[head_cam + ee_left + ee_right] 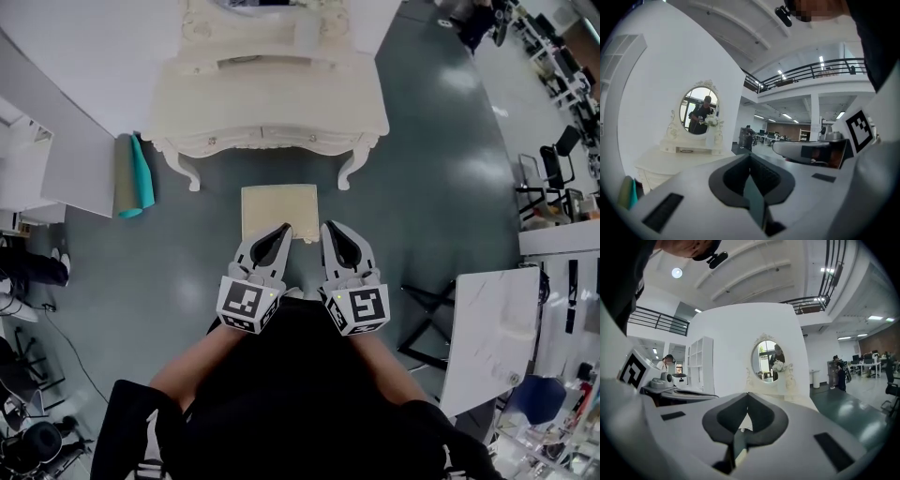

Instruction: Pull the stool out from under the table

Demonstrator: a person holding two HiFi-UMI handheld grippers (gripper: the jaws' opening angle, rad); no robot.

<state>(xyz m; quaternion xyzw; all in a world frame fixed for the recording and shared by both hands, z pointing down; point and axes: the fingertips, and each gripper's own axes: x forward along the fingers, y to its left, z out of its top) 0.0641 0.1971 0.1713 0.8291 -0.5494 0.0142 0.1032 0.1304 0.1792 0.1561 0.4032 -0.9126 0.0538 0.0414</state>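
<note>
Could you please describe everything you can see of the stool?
The stool is a pale cream, square-topped seat, seen from above, so its legs are hidden. It stands on the dark grey floor, just out from the cream dressing table and centred between its curved front legs. Nothing lies on it.

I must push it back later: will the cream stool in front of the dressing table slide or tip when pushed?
The stool probably slides easily, since the floor looks smooth and glossy. Its square top looks flat and stiff. Its legs are hidden from above, so tipping is hard to judge.
</note>
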